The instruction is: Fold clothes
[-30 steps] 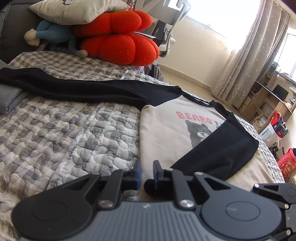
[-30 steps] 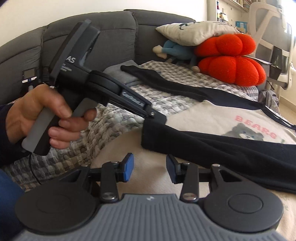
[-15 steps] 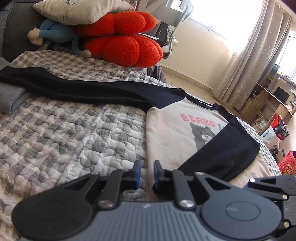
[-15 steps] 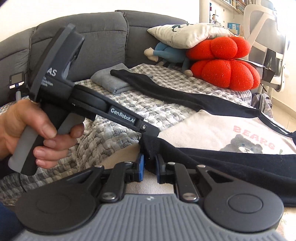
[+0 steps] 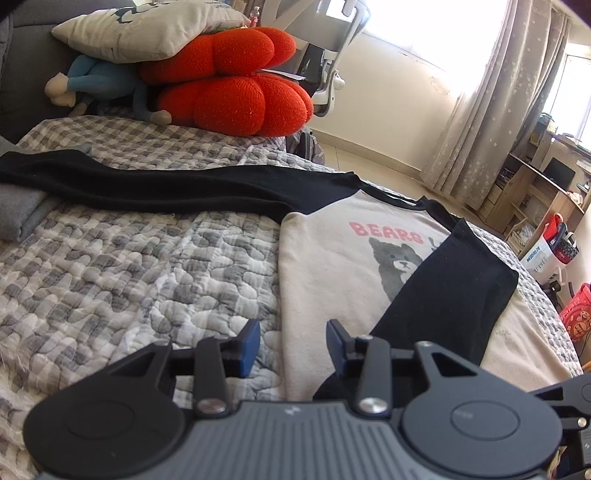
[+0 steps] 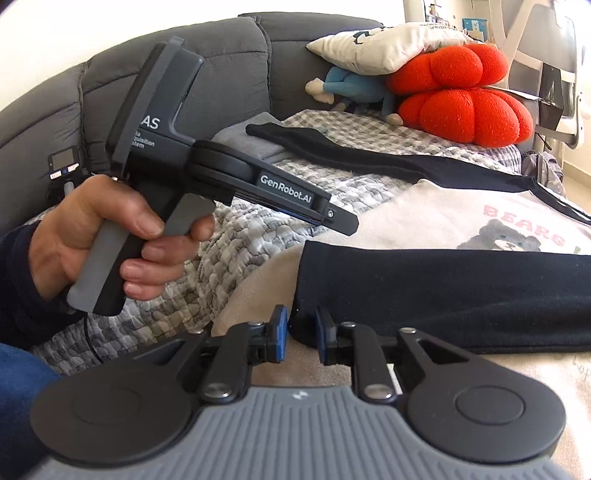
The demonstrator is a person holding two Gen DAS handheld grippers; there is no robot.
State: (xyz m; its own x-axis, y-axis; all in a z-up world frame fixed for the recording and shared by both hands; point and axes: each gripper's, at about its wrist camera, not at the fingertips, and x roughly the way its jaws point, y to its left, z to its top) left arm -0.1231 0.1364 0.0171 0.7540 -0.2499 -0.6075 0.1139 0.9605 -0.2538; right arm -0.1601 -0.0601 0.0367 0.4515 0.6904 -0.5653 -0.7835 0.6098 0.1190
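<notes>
A cream shirt [image 5: 332,266] with a bear print and black sleeves lies flat on the quilt [image 5: 129,277]. One black sleeve [image 5: 454,295] is folded across its chest; the other sleeve [image 5: 166,188] stretches out to the left. My left gripper [image 5: 292,345] is open over the shirt's left edge, with nothing between its fingers. In the right wrist view the left gripper [image 6: 347,223] hovers just above the folded sleeve [image 6: 443,295]. My right gripper [image 6: 300,334] is shut on that sleeve's cuff corner, low over the cream shirt [image 6: 424,210].
Red cushions [image 5: 229,85], a pillow [image 5: 147,29] and a plush toy [image 5: 96,81] are piled at the far end. A folded grey cloth [image 5: 18,210] lies at the left. A person's hand [image 6: 103,236] holds the left gripper. An office chair [image 5: 332,44] stands beyond.
My left gripper has opened, let go of the sleeve cuff and lifted off it. My right gripper closed on the cuff half a second ago and still holds it.
</notes>
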